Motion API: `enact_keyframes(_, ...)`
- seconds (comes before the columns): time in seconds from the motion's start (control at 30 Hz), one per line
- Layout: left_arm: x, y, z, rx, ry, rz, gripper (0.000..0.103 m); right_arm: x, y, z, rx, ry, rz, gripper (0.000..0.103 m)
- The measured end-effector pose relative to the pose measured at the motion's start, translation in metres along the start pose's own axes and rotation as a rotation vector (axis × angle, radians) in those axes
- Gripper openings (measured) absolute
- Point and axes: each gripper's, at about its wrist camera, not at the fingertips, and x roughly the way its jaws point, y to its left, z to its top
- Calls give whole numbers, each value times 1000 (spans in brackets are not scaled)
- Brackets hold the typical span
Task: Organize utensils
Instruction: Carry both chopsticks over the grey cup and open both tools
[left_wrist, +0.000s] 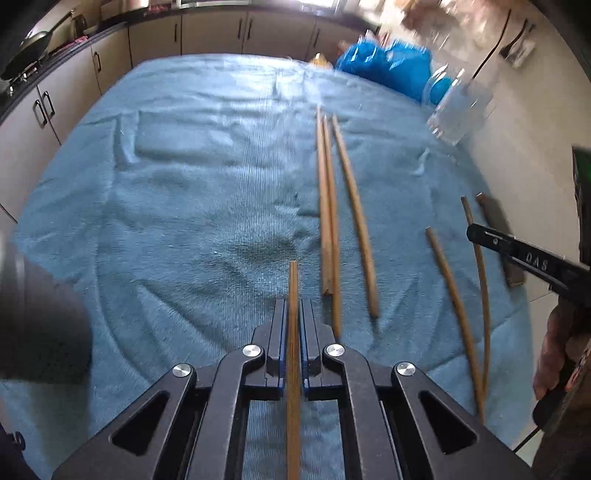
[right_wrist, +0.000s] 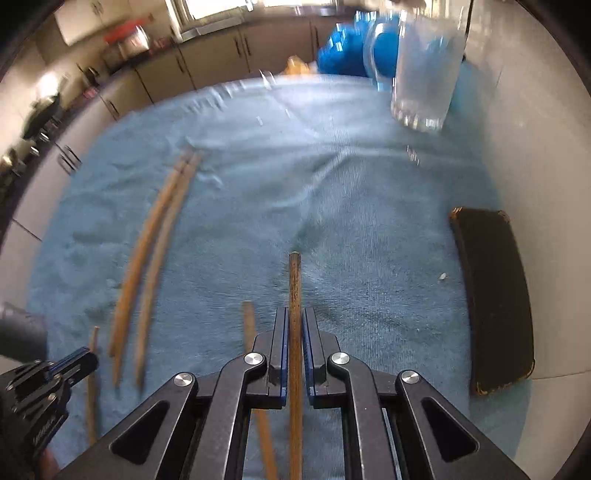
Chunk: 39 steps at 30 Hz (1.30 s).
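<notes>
My left gripper (left_wrist: 293, 306) is shut on a light wooden chopstick (left_wrist: 293, 284) that runs along its fingers, above the blue towel (left_wrist: 184, 206). My right gripper (right_wrist: 294, 314) is shut on a darker, speckled chopstick (right_wrist: 294, 280). Three loose chopsticks (left_wrist: 328, 206) lie side by side on the towel ahead of the left gripper; the same group (right_wrist: 147, 254) lies to the left in the right wrist view. Another chopstick (left_wrist: 452, 291) lies right of them. A clear glass jar (right_wrist: 424, 74) stands at the towel's far right; it shows as the jar (left_wrist: 460, 107) in the left wrist view.
A dark flat case (right_wrist: 495, 295) lies at the towel's right edge. A blue plastic bag (left_wrist: 384, 66) sits behind the jar. Kitchen cabinets (left_wrist: 210, 33) line the far side and left. The right gripper's finger (left_wrist: 524, 254) and a hand (left_wrist: 557, 354) enter at the right.
</notes>
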Motion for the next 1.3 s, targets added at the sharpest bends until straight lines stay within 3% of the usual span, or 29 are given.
enact_keyframes(0.17, -47, -6, -15, 19, -122, -78, 5, -58, 3, -29, -11, -172, 66, 7)
enact_keyframes(0.37, -97, -18, -35, 64, -248, -142, 5, -108, 10, -59, -1, -310, 146, 7)
enact_keyframes(0.9, -231, 11, -66, 53, -543, -239, 5, -204, 58, -79, -54, -570, 242, 7)
enact_keyframes(1.03, -265, 28, -61, 28, -617, -239, 5, -218, 80, -72, -76, -628, 284, 7)
enact_keyframes(1.3, -315, 67, -30, -10, -766, -118, 5, -226, 143, -40, -102, -685, 403, 7)
